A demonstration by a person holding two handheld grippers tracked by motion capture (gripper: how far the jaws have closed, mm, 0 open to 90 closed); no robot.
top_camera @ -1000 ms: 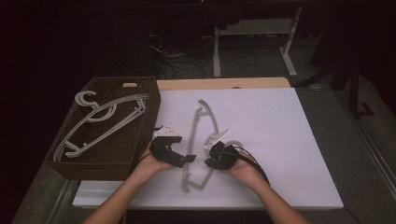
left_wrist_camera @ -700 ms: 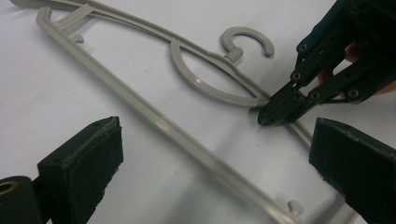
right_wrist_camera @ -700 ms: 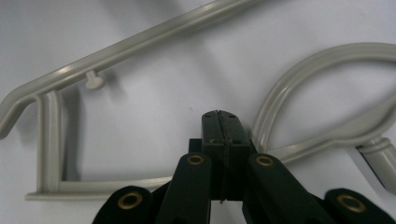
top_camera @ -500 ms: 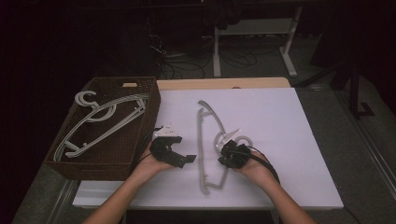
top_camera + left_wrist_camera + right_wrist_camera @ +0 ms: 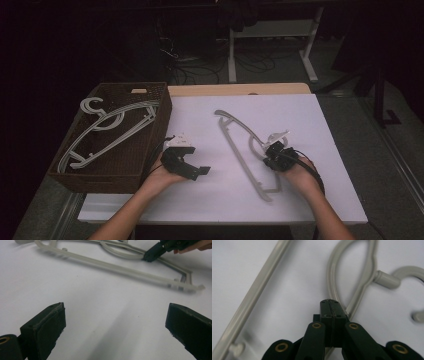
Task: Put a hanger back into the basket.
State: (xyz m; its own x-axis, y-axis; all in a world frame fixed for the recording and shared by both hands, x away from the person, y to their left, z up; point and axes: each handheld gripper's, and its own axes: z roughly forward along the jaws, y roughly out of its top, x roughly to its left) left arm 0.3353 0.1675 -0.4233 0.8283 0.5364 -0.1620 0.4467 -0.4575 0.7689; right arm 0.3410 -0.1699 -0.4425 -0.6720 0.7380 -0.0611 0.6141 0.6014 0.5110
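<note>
A grey plastic hanger [image 5: 235, 145] lies flat on the white table [image 5: 320, 125], hook end towards the right. My right gripper [image 5: 268, 158] is shut on the hanger's upper bar close to the hook. In the right gripper view the jaws [image 5: 332, 303] meet on the hanger [image 5: 252, 297] where its inner loop joins the shoulder. My left gripper [image 5: 196, 161] rests low over the table left of the hanger, open. In the left gripper view its jaws [image 5: 115, 312] stand wide apart over bare table, with the hanger [image 5: 120, 267] and the right gripper [image 5: 155, 252] beyond.
A brown woven basket [image 5: 161, 125] stands at the table's left edge with other grey hangers [image 5: 105, 125] lying in it. A wooden strip [image 5: 240, 89] borders the far edge of the table. Dark floor and table legs lie behind.
My right gripper has moved to the right with the hanger in it, so the hanger's near end swung rightwards. The left gripper has stayed where it was.
</note>
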